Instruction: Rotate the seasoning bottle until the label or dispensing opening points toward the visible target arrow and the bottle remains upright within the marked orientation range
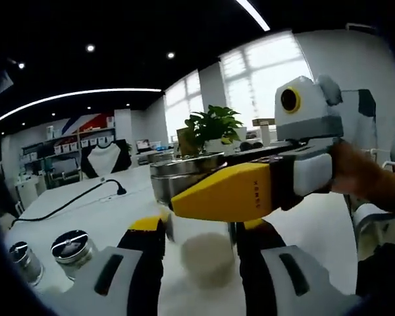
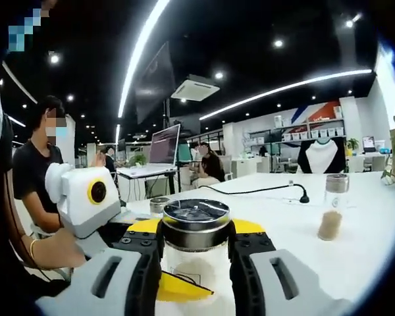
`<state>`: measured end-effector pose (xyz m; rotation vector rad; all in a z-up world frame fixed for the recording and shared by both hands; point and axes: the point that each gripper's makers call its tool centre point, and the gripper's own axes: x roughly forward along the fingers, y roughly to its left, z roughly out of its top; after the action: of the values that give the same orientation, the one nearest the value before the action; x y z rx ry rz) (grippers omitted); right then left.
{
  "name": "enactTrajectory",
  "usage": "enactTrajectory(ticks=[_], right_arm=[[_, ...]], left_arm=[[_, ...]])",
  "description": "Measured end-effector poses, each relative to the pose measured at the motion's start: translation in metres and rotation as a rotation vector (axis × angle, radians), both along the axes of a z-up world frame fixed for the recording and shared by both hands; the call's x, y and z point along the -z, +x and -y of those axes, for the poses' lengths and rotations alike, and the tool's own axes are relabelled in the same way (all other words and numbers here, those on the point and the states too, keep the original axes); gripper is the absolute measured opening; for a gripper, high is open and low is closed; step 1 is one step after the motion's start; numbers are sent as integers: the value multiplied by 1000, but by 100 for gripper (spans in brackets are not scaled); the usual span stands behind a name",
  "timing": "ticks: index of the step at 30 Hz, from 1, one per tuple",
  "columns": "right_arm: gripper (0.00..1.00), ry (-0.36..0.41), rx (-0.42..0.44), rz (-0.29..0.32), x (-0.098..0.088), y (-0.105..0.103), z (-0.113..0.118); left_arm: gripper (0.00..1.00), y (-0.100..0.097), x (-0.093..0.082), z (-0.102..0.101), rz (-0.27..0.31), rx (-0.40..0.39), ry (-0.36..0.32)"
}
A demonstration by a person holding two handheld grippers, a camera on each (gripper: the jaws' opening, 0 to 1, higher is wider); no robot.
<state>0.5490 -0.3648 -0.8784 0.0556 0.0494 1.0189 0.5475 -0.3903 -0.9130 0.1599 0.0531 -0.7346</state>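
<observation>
Both tools are on the same bottle (image 2: 196, 253): the left tool (image 1: 201, 253) pinches the glass body low down, with white seasoning visible between its jaws, and the right tool (image 2: 196, 263) pinches it just under the metal cap (image 2: 196, 216). In the left gripper view the right tool (image 1: 250, 191) crosses in front of the bottle, yellow jaw over the cap zone. In the right gripper view the left tool (image 2: 95, 197) comes in from the left, touching or just beside the bottle. The bottle looks upright and sits on the white counter (image 2: 368, 243), or just above it; I can't tell which. I can't see a target arrow or an orientation mark, and no label is readable. Risks, as I judge them: with two grips stacked on one bottle, twisting one without loosening the other shears the glass or slips the pads. A cap-side grip may unscrew the cap rather than turn the body. An off-axis twist tips the bottle out of range. Two spare shakers (image 1: 72, 250) sit left of the left tool, and another bottle (image 2: 332, 207) stands well right of the right tool, so a wide swing could knock them. The cable (image 1: 72, 201) is well clear.
</observation>
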Motion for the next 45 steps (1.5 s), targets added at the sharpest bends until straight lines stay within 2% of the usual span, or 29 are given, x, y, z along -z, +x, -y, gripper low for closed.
enactTrajectory(ticks=[7,13,17,26,30,33,42,44,45], right_arm=[[36,41,58,-17,1,9,2],[36,61,93,-22,3,18,-1],[36,51,123,-5,3,24,-6],[36,44,180,24,4,32,-14],[36,4,209,53,5,29,-18],[36,-13,233,83,6,26,-21],[36,3,301,116,9,18,-21],[37,-5,316,118,8,18,-21],[37,-40,345,118,9,19,-20]], left_arm=[[43,3,3,-8,-14,-42,-30],[43,2,15,-16,-23,-100,31],[43,3,13,-23,-11,-124,25],[42,5,15,-29,-26,-144,-3],[41,5,17,-34,-27,-165,1],[41,5,18,-40,-5,-187,35],[41,4,19,-42,-1,-183,55],[36,3,18,-41,14,-166,66],[34,2,16,-40,22,-162,63]])
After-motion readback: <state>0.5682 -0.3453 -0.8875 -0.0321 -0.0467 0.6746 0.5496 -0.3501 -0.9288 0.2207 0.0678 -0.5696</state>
